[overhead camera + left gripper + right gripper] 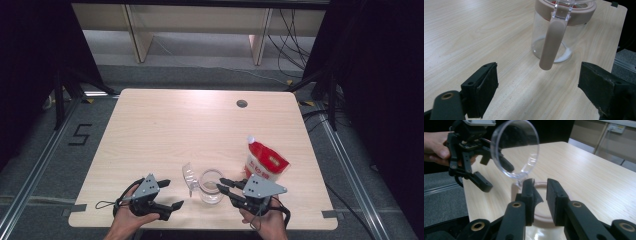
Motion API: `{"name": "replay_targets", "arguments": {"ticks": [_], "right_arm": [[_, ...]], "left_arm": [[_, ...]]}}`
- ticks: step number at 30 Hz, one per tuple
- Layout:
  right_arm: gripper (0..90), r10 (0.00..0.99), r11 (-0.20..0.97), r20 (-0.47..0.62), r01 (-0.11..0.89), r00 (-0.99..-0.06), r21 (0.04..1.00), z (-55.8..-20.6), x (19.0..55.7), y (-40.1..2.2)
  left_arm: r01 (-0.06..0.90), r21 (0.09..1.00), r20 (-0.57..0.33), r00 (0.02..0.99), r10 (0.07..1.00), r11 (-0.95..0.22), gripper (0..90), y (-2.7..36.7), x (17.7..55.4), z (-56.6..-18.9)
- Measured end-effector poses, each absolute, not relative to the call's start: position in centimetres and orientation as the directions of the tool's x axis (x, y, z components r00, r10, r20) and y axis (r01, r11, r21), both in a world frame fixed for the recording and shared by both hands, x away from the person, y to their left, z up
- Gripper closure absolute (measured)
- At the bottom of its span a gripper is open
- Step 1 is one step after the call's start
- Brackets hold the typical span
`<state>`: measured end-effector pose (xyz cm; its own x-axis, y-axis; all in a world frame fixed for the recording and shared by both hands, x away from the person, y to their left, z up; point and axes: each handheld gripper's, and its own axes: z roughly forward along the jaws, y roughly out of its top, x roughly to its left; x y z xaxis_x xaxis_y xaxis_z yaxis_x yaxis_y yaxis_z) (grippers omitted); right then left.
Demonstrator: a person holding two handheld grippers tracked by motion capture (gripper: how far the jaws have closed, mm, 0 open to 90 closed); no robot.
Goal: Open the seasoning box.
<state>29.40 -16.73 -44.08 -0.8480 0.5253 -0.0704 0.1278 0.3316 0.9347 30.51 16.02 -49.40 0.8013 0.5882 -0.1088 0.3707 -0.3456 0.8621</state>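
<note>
Each hand carries a black two-jaw tool: the left gripper [169, 194] and the right gripper [223, 186] both wear a grey three-cornered plate on top, dotted with small dark screw heads, and a thin black cable loops out from the back of each. Seen close, the jaws are flat, matte black blocks with worn, rough pads, fixed to black arms through round brass-coloured rivet holes. The person's hands and forearms are bare, with no sleeves or gloves.
</note>
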Motion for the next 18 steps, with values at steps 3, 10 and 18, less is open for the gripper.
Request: {"name": "replay_targets", "arguments": {"ticks": [3, 10, 18], "right_arm": [[73.8, 0.541, 0.317, -0.072, 0.123, -0.838, 0.94, -44.2, 29.4, -18.0], [69.9, 0.593, 0.301, -0.063, 0.148, -0.803, 0.942, -44.5, 29.1, -20.3], [61.7, 0.641, 0.297, -0.062, 0.172, -0.765, 0.939, -44.8, 28.3, -22.9]], "left_arm": [[0.365, 0.868, -0.109, 0.802, 0.587, -0.338, 15.2, 15.9, 30.5, -49.4], [0.368, 0.869, -0.114, 0.799, 0.591, -0.33, 15.3, 16.0, 30.5, -49.3], [0.369, 0.873, -0.12, 0.796, 0.593, -0.319, 15.2, 16.1, 30.6, -49.2]]}}
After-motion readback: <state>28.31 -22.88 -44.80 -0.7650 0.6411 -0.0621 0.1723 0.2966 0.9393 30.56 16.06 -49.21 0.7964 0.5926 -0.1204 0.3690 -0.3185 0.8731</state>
